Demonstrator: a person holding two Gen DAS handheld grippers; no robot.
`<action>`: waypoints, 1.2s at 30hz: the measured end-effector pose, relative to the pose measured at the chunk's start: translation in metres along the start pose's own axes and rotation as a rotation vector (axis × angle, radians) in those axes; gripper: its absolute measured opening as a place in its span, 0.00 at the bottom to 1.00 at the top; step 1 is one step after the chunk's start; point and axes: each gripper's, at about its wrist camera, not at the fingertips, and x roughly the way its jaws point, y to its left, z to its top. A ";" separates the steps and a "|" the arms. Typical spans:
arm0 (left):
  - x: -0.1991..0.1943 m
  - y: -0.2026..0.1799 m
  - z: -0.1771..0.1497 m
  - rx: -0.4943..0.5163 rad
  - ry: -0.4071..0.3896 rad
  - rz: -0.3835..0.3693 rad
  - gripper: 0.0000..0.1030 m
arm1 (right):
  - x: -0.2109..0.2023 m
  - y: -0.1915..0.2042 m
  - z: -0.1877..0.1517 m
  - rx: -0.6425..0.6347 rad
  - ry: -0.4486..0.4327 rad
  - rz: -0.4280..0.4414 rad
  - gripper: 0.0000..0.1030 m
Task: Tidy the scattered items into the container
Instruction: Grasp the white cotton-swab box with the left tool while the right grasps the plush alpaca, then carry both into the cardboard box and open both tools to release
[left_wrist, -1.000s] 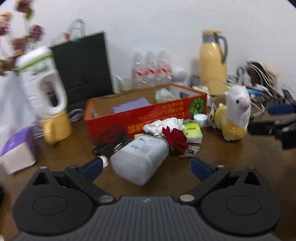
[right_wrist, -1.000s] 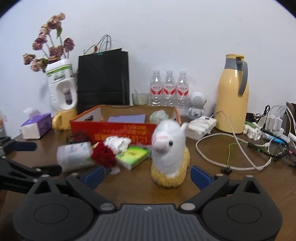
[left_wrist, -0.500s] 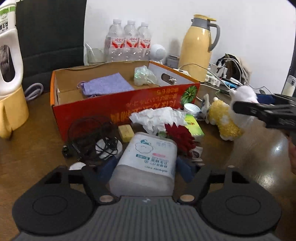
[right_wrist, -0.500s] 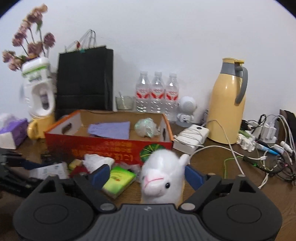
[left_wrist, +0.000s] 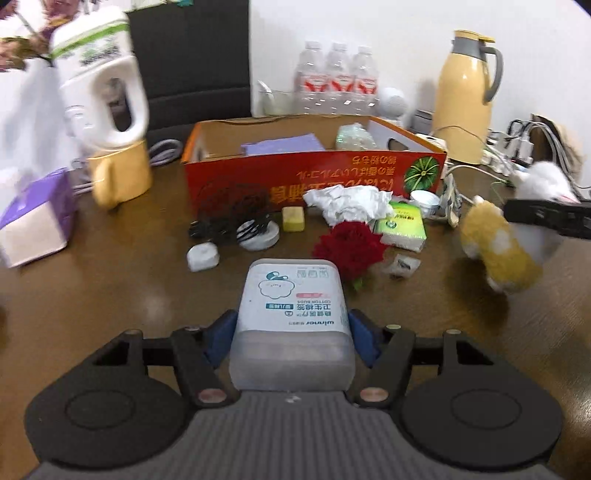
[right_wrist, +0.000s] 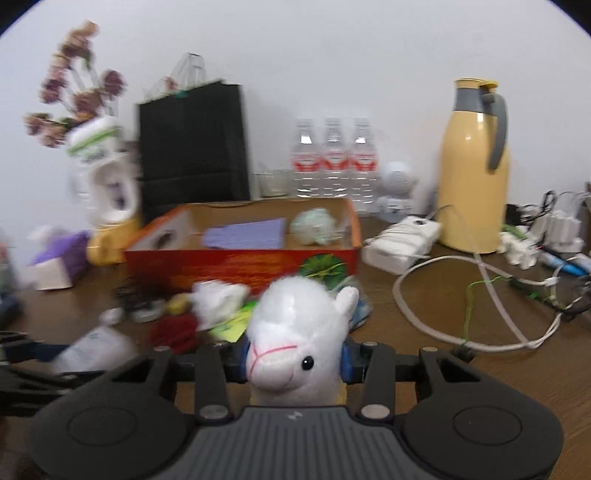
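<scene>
A white cotton bud box (left_wrist: 291, 295) lies between the blue pads of my left gripper (left_wrist: 291, 328); the closing jaws press on both its sides. My right gripper (right_wrist: 293, 360) is closing too, its pads squeezing the head of a white and yellow alpaca plush (right_wrist: 295, 325). The left wrist view shows that plush (left_wrist: 495, 251) tilted at the right. The red cardboard box (left_wrist: 314, 181) stands behind, holding a purple cloth (left_wrist: 284, 144) and a pale bundle (right_wrist: 314, 230). In front of it lie a red flower (left_wrist: 349, 245), crumpled tissue (left_wrist: 347, 199), a green packet (left_wrist: 402, 223), a yellow block (left_wrist: 293, 218) and a black cable (left_wrist: 236, 210).
A yellow thermos (right_wrist: 474, 177), three water bottles (right_wrist: 332, 158) and a black bag (right_wrist: 192, 147) line the back wall. A white jug in a yellow mug (left_wrist: 107, 96) and a purple tissue box (left_wrist: 33, 221) stand at the left. White cables (right_wrist: 480, 295) sprawl at the right.
My left gripper came up to the cotton bud box and its jaws closed around it. My right gripper moved onto the alpaca and closed on its head, and the plush now leans over.
</scene>
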 end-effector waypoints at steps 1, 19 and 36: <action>-0.005 -0.003 -0.004 -0.002 -0.006 0.017 0.64 | -0.006 0.003 -0.003 -0.007 0.005 0.014 0.40; -0.004 -0.003 -0.005 -0.040 -0.010 0.004 0.64 | -0.010 0.021 -0.018 -0.035 0.072 -0.052 0.36; 0.024 -0.012 0.170 -0.176 -0.169 -0.105 0.64 | 0.014 -0.007 0.124 -0.072 -0.172 0.076 0.37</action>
